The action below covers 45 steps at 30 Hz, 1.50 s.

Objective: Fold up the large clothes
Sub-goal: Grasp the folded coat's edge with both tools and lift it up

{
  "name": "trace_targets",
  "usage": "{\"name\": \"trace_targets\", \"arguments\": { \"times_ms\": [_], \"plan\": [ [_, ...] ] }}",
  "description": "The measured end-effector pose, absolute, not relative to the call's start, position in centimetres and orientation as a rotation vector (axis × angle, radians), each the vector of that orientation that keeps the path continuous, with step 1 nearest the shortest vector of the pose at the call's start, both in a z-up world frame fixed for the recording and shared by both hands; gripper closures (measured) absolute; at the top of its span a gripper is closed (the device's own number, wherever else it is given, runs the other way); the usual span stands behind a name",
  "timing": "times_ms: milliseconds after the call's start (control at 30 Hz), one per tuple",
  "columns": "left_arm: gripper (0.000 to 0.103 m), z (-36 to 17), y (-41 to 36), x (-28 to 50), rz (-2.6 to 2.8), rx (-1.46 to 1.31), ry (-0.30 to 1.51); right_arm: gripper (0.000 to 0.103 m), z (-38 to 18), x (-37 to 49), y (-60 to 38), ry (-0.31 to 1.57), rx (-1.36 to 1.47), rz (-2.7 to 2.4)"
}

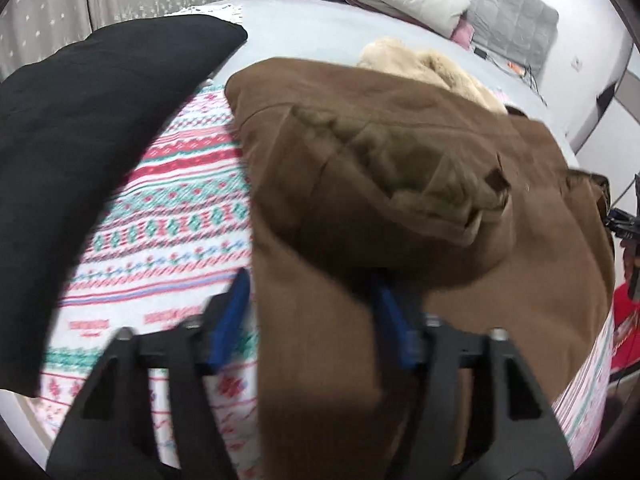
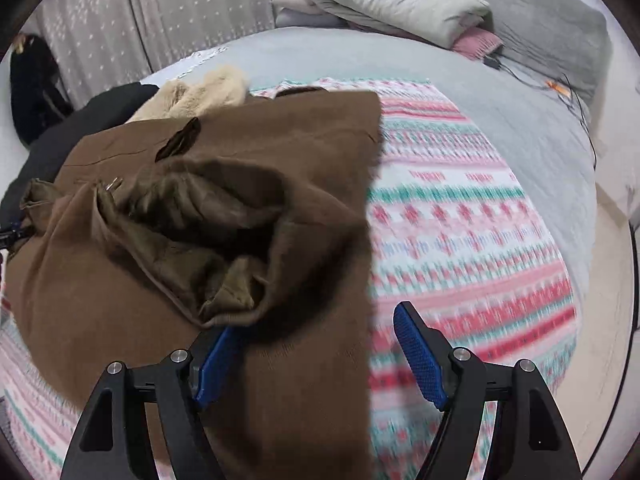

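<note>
A large brown hooded coat (image 1: 360,184) with olive lining (image 1: 420,168) lies on a patterned pink, green and white blanket (image 1: 176,208). My left gripper (image 1: 312,312) is open, its blue fingers astride the coat's near fabric. In the right wrist view the same coat (image 2: 224,208) lies left of centre, hood lining (image 2: 208,216) facing up. My right gripper (image 2: 316,348) is open; the coat's right edge hangs between its fingers, covering the left blue pad (image 2: 216,360). Whether fabric is held I cannot tell.
A black garment (image 1: 92,128) lies left of the coat, a cream fur piece (image 1: 420,64) behind it. Folded bedding (image 2: 392,0) and cables (image 2: 560,88) lie at the bed's far end. The grey bed sheet (image 2: 520,128) surrounds the blanket. A black bag (image 2: 32,88) hangs by the curtain.
</note>
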<state>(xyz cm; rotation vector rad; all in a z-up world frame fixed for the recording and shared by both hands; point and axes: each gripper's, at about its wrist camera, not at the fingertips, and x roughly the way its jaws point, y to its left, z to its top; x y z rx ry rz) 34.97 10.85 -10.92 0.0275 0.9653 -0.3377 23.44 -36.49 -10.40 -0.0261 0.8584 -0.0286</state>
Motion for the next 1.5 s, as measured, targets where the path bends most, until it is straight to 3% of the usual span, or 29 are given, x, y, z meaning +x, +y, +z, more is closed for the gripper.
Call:
{"name": "trace_targets", "arguments": {
  "times_ms": [67, 133, 167, 233, 333, 600, 767, 933, 1033, 1067, 1133, 1167, 1200, 1267, 1500],
  "plan": [
    [0.057, -10.6, 10.0, 34.7, -0.289, 0.029, 0.935, 0.026, -9.8, 25.0, -35.5, 0.821, -0.03, -0.024],
    [0.072, -10.3, 8.9, 33.8, -0.243, 0.059, 0.894, 0.028, -9.7, 26.1, -35.0, 0.798, 0.014, -0.032],
    [0.085, -10.1, 8.6, 33.4, -0.223, 0.073, 0.877, 0.031, -9.9, 26.6, -34.9, 0.792, 0.042, -0.039],
    [0.091, -9.5, 8.3, 32.9, -0.204, 0.075, 0.843, 0.071, -10.3, 26.7, -34.6, 0.774, 0.064, -0.056],
    [0.093, -7.6, 8.0, 31.8, -0.185, 0.075, 0.774, 0.089, -10.3, 25.8, -33.9, 0.737, 0.03, -0.107],
    [0.094, -0.1, 8.4, 31.9, -0.143, 0.044, 0.541, 0.092, -3.5, 23.5, -33.2, 0.513, -0.006, -0.178],
    [0.094, 0.8, 8.9, 36.5, -0.077, 0.029, 0.527, 0.092, 0.2, 26.9, -33.3, 0.459, -0.001, -0.193],
    [0.091, -4.0, 9.7, 42.6, -0.022, 0.018, 0.663, 0.089, -1.4, 32.9, -35.9, 0.545, 0.139, -0.198],
    [0.083, -8.2, 9.3, 45.0, -0.002, 0.073, 0.797, 0.081, -4.8, 35.8, -38.1, 0.651, 0.239, -0.221],
    [0.076, -9.6, 9.5, 45.5, -0.003, 0.068, 0.845, 0.077, -5.9, 36.1, -38.5, 0.685, 0.255, -0.233],
    [0.068, -10.7, 10.3, 45.8, -0.014, 0.023, 0.881, 0.044, -8.6, 37.0, -39.3, 0.767, 0.284, -0.242],
    [0.056, -10.8, 11.1, 45.7, -0.025, -0.026, 0.887, 0.037, -9.5, 37.0, -39.7, 0.793, 0.298, -0.238],
    [0.036, -10.7, 12.1, 45.6, -0.052, -0.085, 0.898, 0.032, -10.4, 37.0, -40.1, 0.827, 0.321, -0.228],
    [0.022, -10.9, 13.6, 45.6, -0.161, -0.199, 0.942, 0.031, -11.1, 36.3, -40.9, 0.847, 0.377, -0.171],
    [0.021, -13.3, 15.4, 44.7, -0.425, -0.343, 1.135, 0.025, -12.4, 33.5, -42.5, 0.973, 0.479, 0.043]
  ]
}}
